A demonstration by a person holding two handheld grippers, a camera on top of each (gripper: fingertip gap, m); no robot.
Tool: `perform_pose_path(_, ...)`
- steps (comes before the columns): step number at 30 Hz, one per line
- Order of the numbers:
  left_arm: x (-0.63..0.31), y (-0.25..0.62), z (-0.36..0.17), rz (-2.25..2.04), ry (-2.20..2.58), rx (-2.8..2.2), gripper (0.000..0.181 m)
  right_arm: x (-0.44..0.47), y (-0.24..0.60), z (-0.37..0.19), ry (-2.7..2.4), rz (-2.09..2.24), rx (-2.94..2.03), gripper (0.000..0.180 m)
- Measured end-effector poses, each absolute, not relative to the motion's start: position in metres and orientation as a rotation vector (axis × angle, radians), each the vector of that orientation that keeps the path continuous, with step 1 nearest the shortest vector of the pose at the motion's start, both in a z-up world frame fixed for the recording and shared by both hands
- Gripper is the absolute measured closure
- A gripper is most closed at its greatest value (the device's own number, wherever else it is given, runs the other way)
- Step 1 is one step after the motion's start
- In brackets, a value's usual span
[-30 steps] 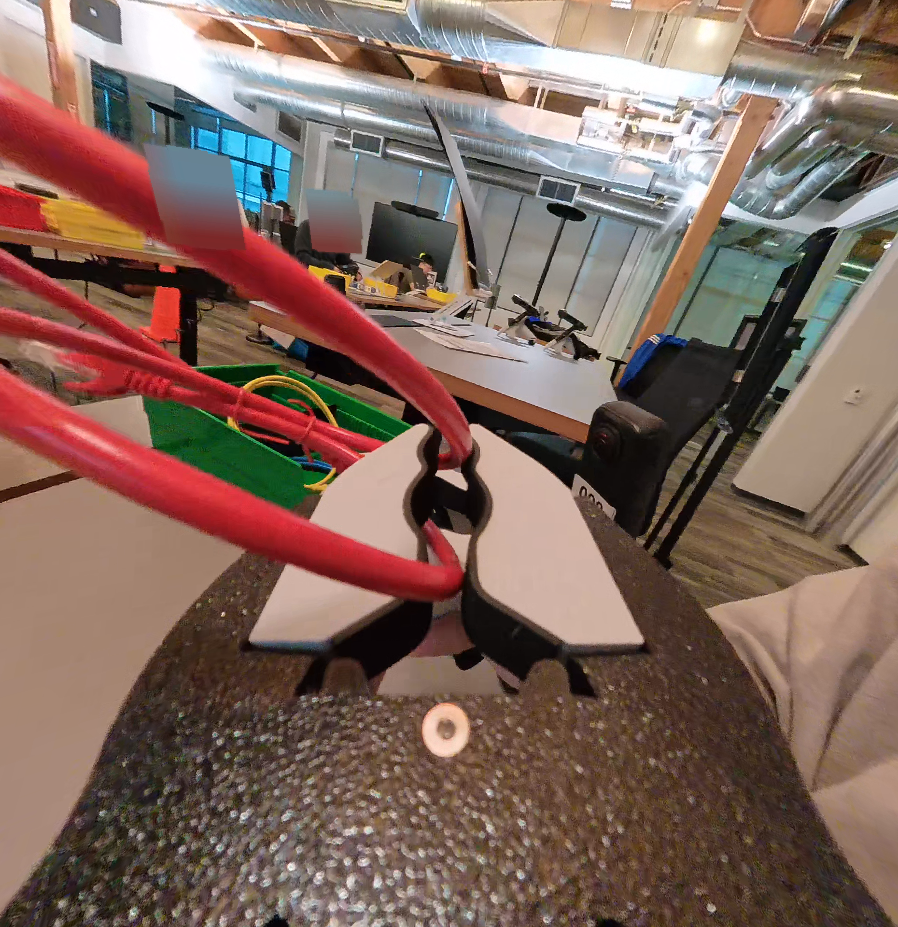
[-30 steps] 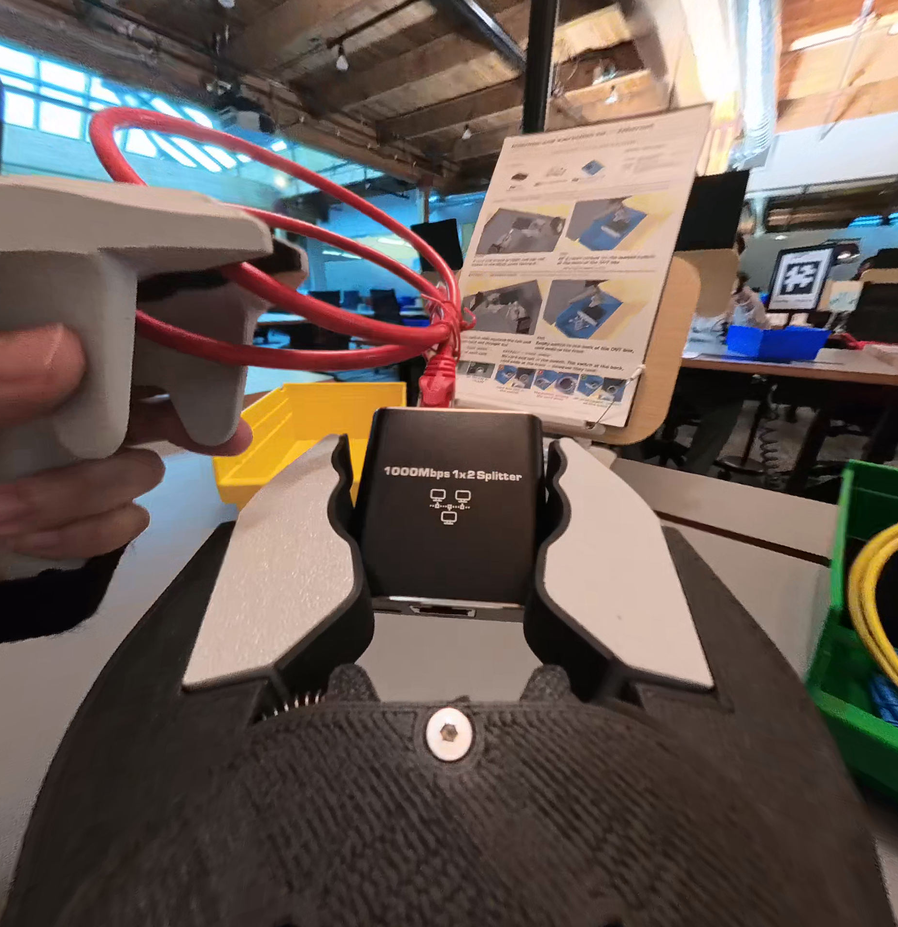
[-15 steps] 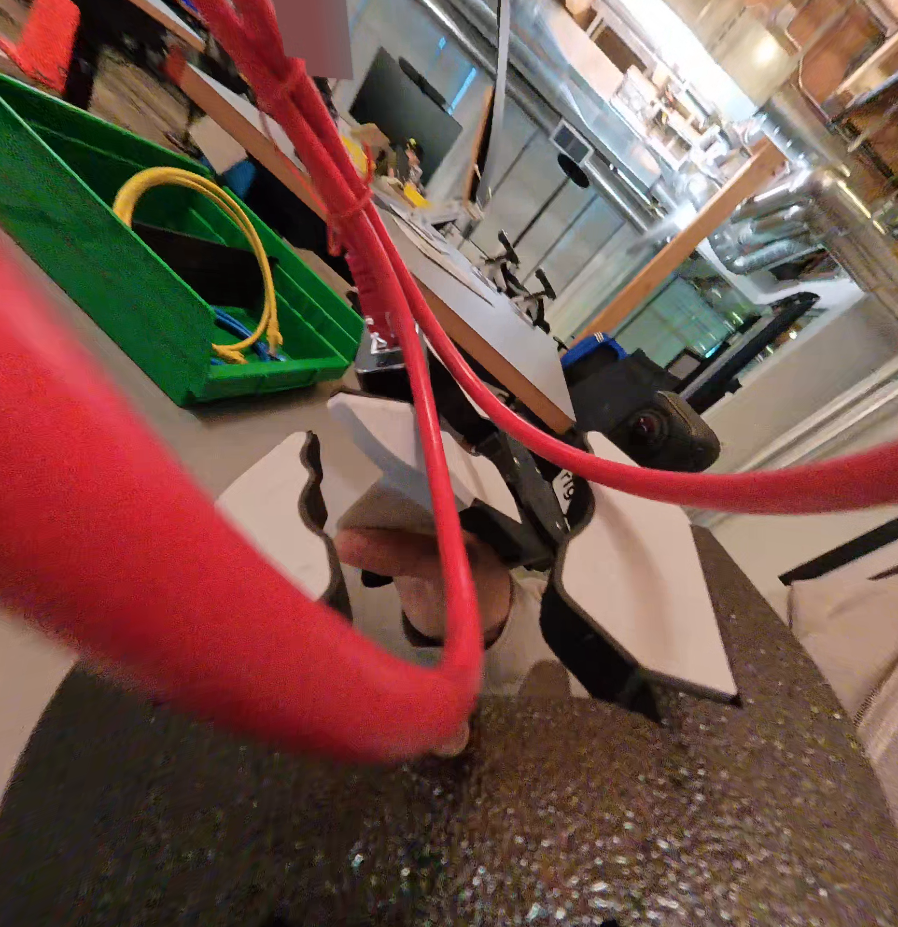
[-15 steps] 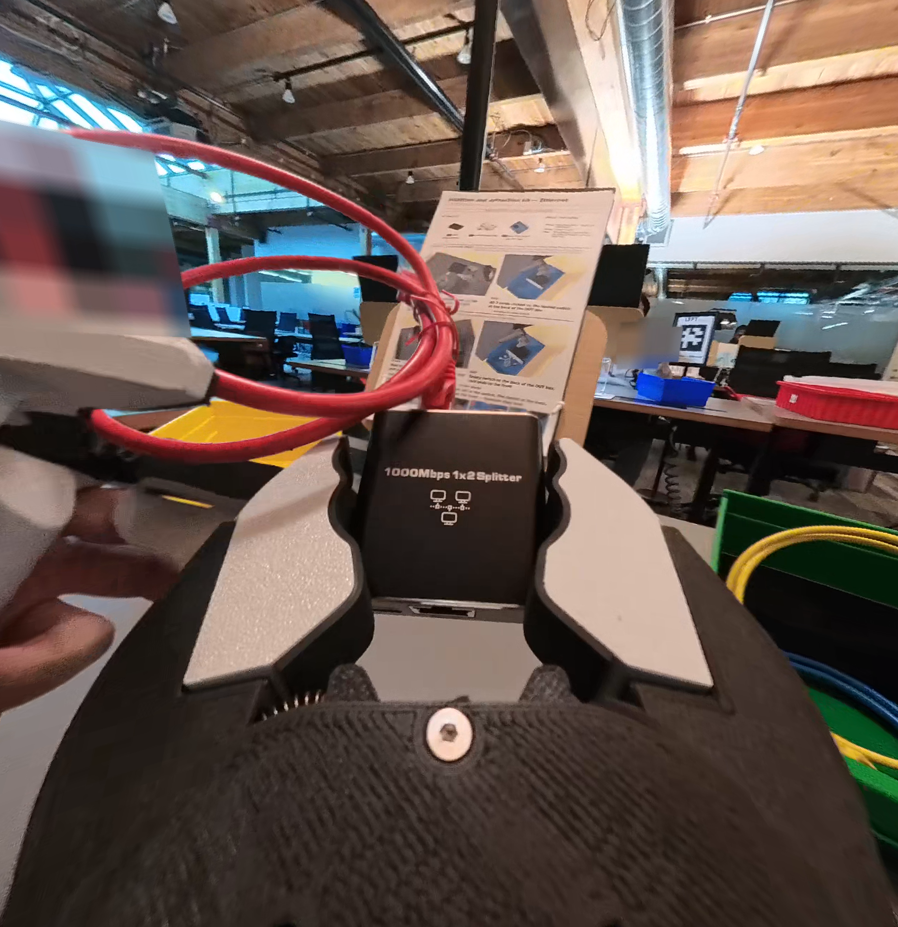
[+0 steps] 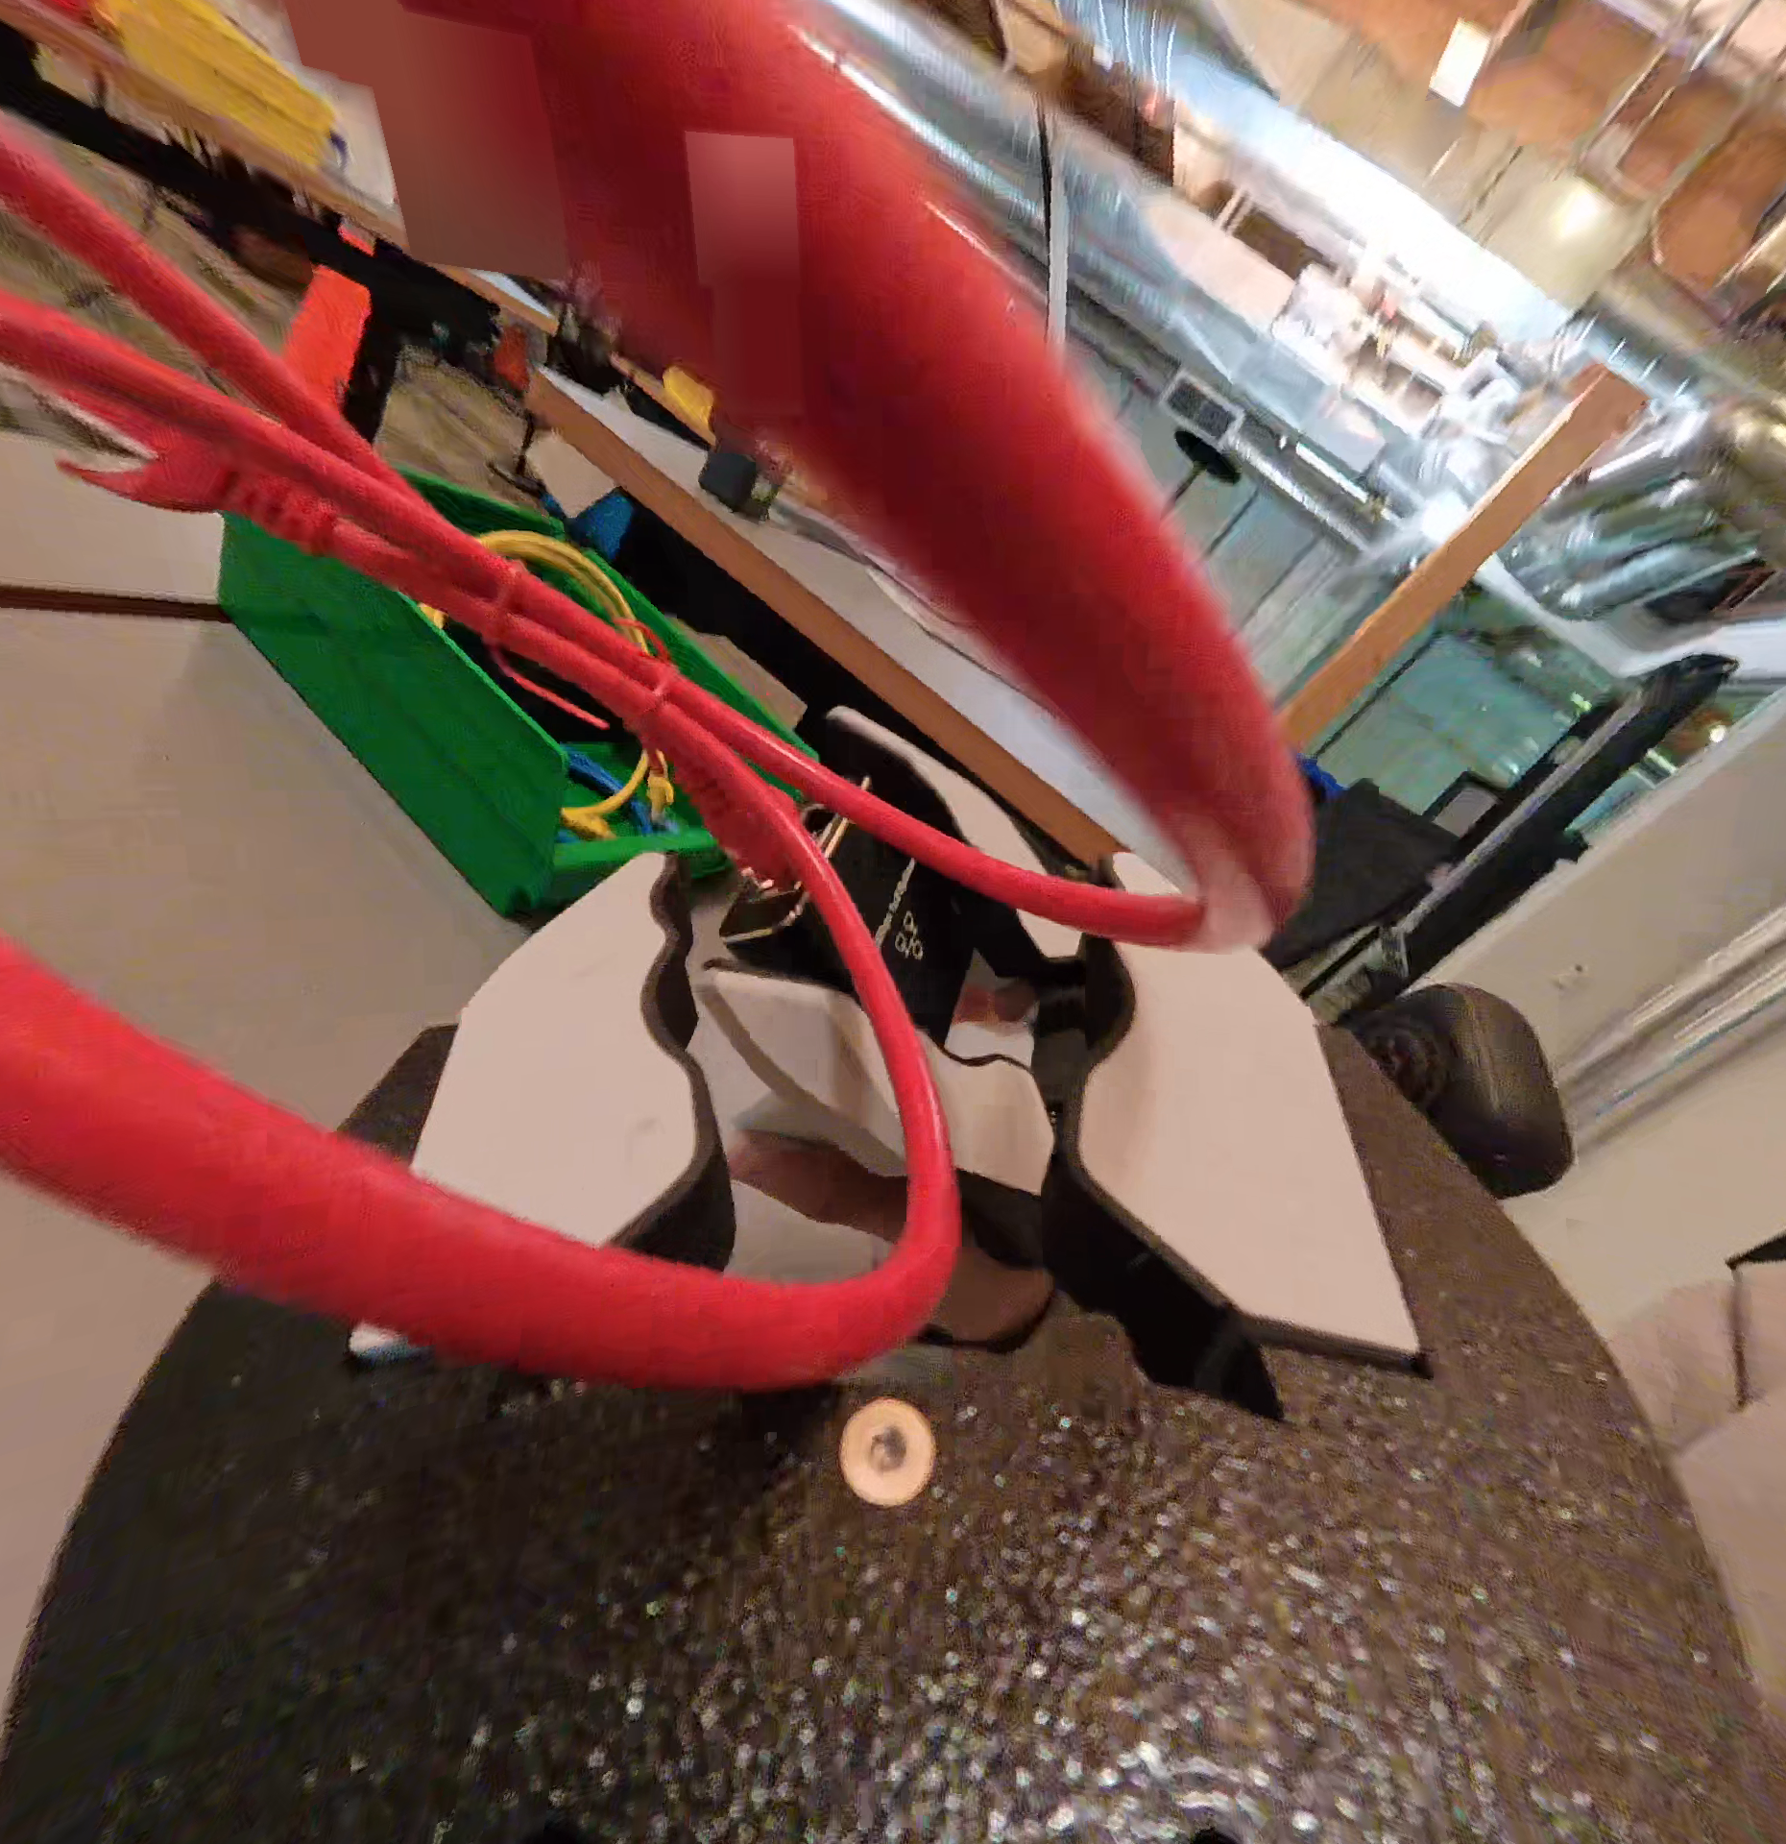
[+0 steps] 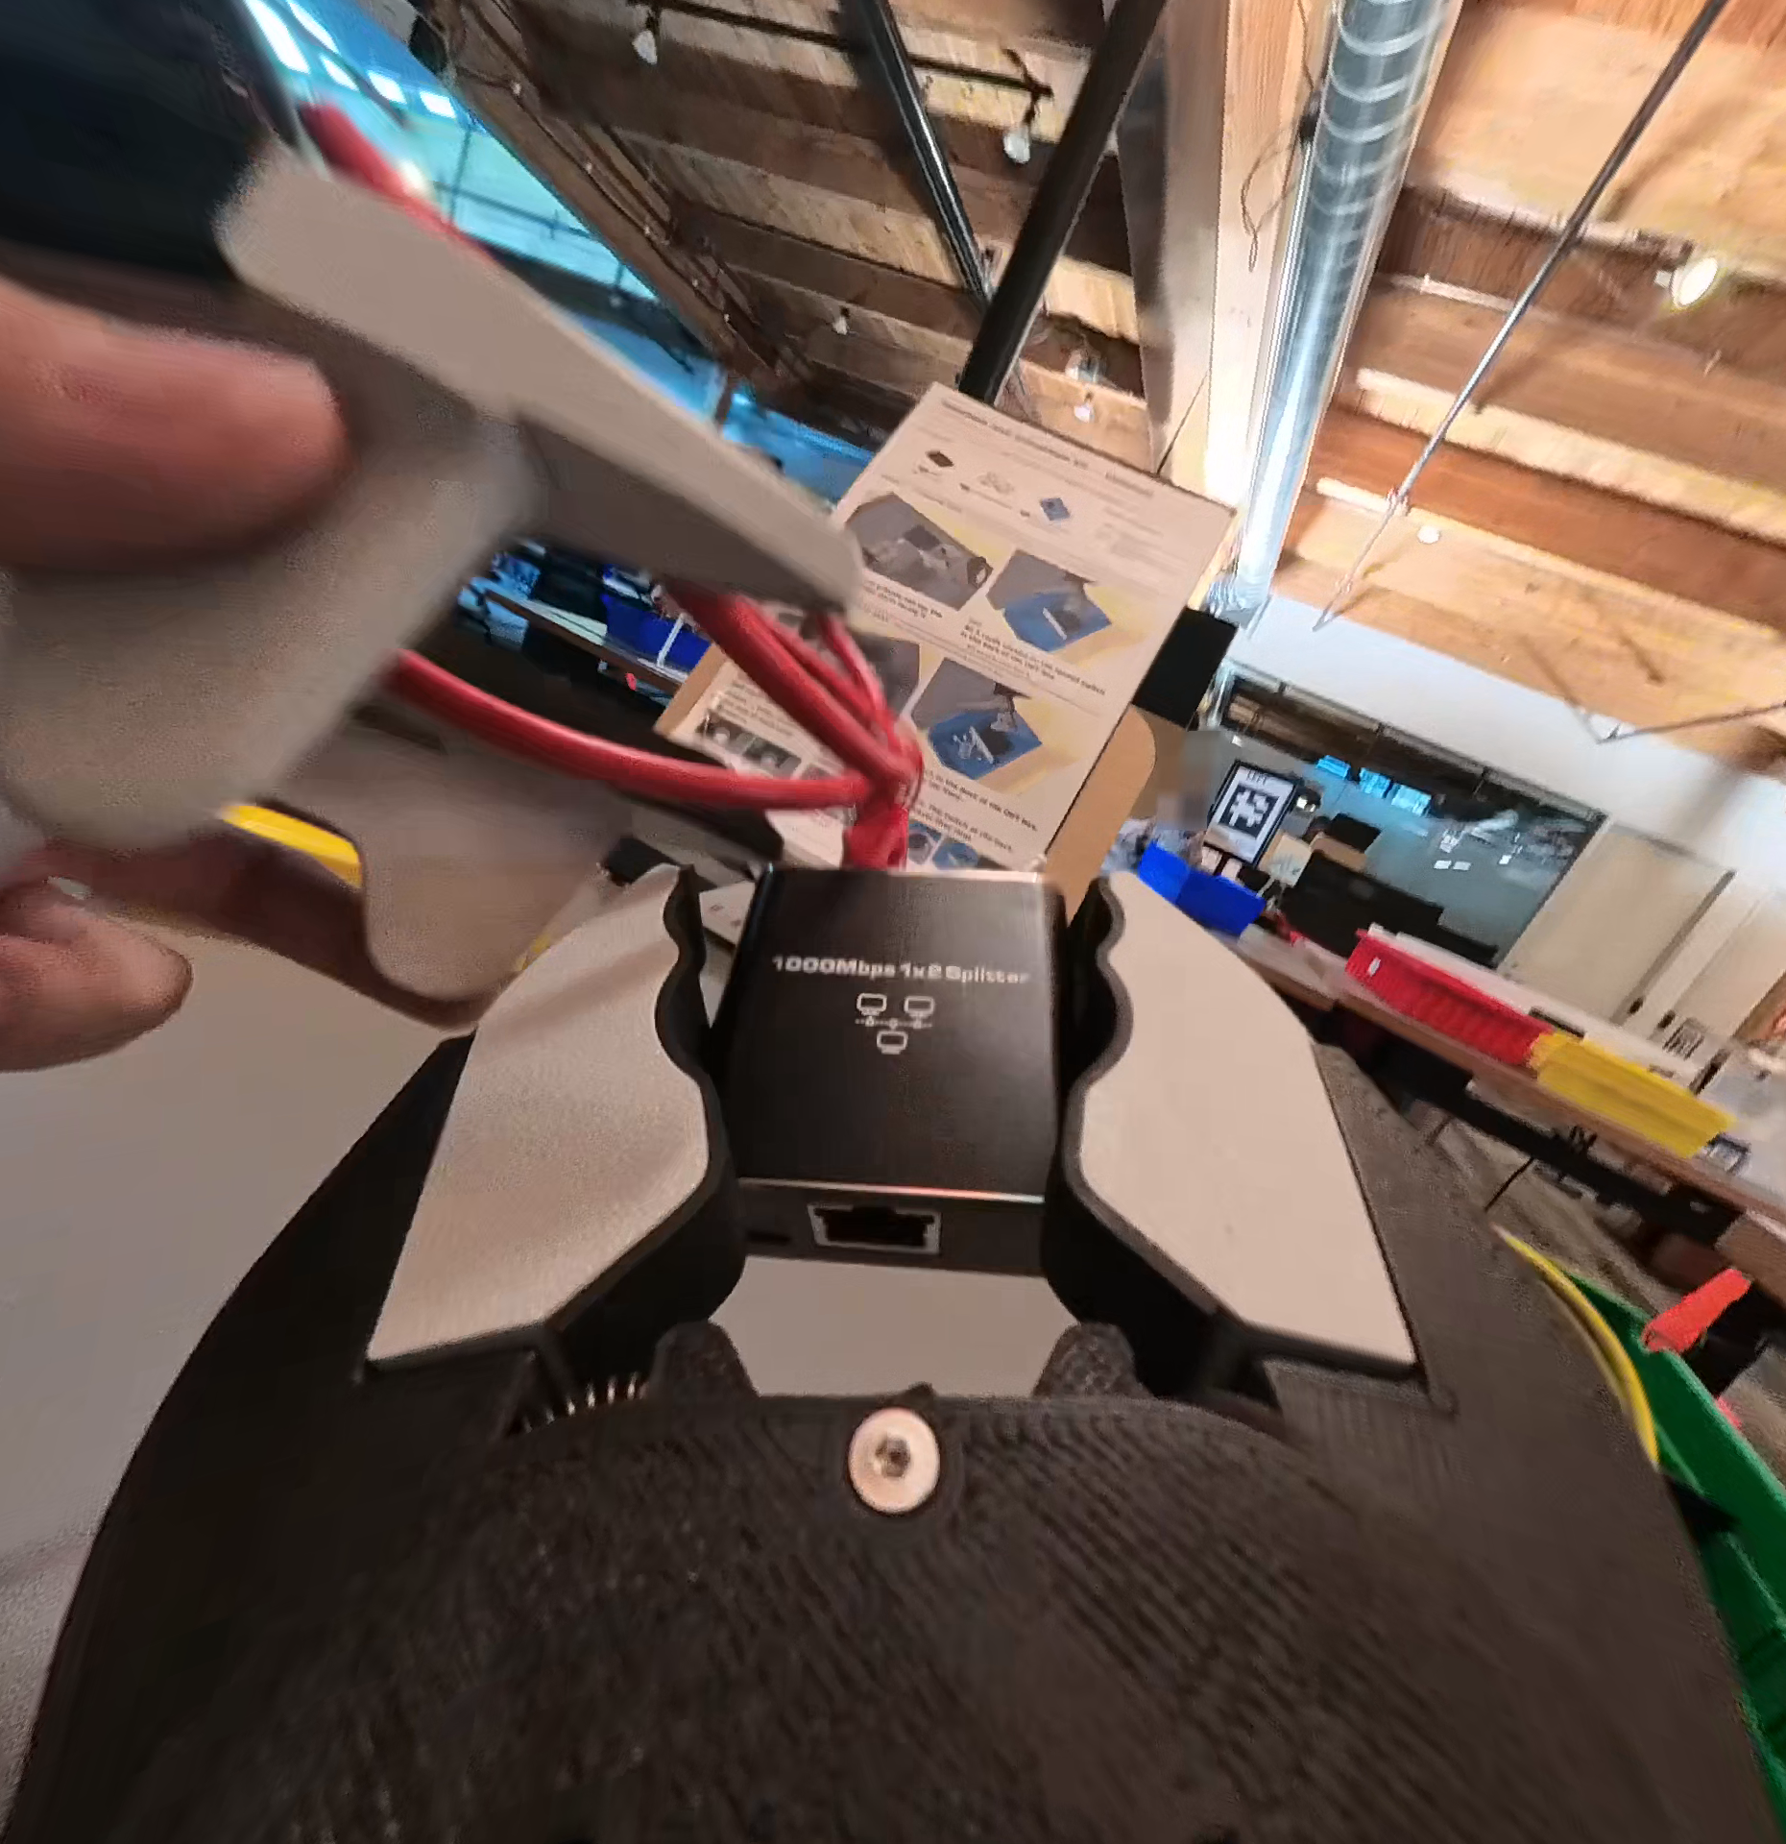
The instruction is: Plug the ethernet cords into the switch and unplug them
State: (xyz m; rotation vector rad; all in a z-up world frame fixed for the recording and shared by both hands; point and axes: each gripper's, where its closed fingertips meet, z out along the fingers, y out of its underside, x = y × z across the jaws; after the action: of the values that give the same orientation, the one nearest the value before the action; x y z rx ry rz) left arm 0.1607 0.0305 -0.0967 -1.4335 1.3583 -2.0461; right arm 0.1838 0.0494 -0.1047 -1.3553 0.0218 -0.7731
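My right gripper (image 6: 889,898) is shut on a black switch (image 6: 889,1058), its empty near port facing the camera. A coiled red ethernet cord (image 6: 670,768) runs into the switch's far end. My left gripper (image 5: 889,888) is open, and the red cord (image 5: 899,1098) hangs loosely through the gap between its fingers and loops over it, blurred close to the lens. The cord's free plug (image 5: 171,479) hangs at the left. The switch (image 5: 959,898) and right gripper show just beyond my left fingertips. My left gripper and the hand holding it also show in the right wrist view (image 6: 530,469), just above and left of the switch.
A green bin (image 5: 400,679) holding yellow and blue cords sits on the white table (image 5: 121,798); it also shows in the right wrist view (image 6: 1757,1517). An instruction sheet (image 6: 1049,599) stands behind the switch, with a yellow bin (image 6: 300,843) to its left. A black camera (image 5: 1478,1088) sits at the right.
My left gripper was shut on the red cord one second ago and has opened; the cord now hangs loose through it. My right gripper has tilted, showing the switch's near port.
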Motion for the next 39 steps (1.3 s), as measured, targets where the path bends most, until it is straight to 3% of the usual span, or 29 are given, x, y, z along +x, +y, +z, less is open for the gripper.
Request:
perform_pose_path(2, 0.162, 0.023, -0.115, -2.039, 1.475, -1.534, 0.111, 0.168, 0.049, -0.097, -0.058, -0.757, -1.29, 0.131)
perform_pose_path(5, 0.168, 0.023, -0.123, -2.167, 1.393, -1.528, 0.11, 0.162, 0.055, -0.098, -0.014, -0.71, -1.281, 0.131)
perform_pose_path(8, 0.172, 0.04, -0.132, -2.352, 1.325, -1.464, 0.167, 0.172, 0.068, -0.132, 0.088, -0.457, -1.349, 0.132)
perform_pose_path(9, 0.17, 0.045, -0.13, -2.36, 1.294, -1.397, 0.173, 0.171, 0.068, -0.131, 0.095, -0.392, -1.364, 0.133)
perform_pose_path(12, 0.164, 0.049, -0.131, -2.304, 1.407, -1.286, 0.175, 0.163, 0.071, -0.126, -0.033, -0.556, -1.383, 0.134)
perform_pose_path(17, 0.163, 0.082, -0.125, -2.271, 1.203, -1.315, 0.181, 0.165, 0.074, -0.139, -0.04, -0.455, -1.387, 0.133)
perform_pose_path(18, 0.161, 0.085, -0.133, -2.254, 1.246, -1.35, 0.179, 0.166, 0.073, -0.141, -0.019, -0.39, -1.371, 0.133)
perform_pose_path(22, 0.144, 0.086, -0.166, -2.052, 1.474, -1.473, 0.133, 0.173, 0.06, -0.126, 0.052, -0.248, -1.266, 0.134)
perform_pose_path(27, 0.127, 0.079, -0.195, -1.32, 1.699, -1.363, 0.098, 0.186, 0.054, -0.127, 0.117, -0.188, -1.252, 0.134)
perform_pose_path(32, 0.142, 0.05, -0.237, -0.813, 1.981, -1.285, 0.088, 0.168, 0.061, -0.115, 0.101, -0.104, -1.245, 0.134)
perform_pose_path(33, 0.145, 0.047, -0.248, -0.763, 2.028, -1.28, 0.095, 0.166, 0.062, -0.114, 0.092, -0.113, -1.252, 0.134)
perform_pose_path(34, 0.149, 0.043, -0.253, -0.753, 2.05, -1.254, 0.122, 0.169, 0.063, -0.118, 0.084, -0.17, -1.29, 0.134)
perform_pose_path(37, 0.161, 0.052, -0.254, -0.763, 1.966, -1.221, 0.165, 0.177, 0.056, -0.118, 0.069, -0.217, -1.303, 0.134)
perform_pose_path(39, 0.165, 0.072, -0.243, -0.709, 1.877, -1.164, 0.176, 0.175, 0.053, -0.113, 0.046, -0.146, -1.298, 0.136)
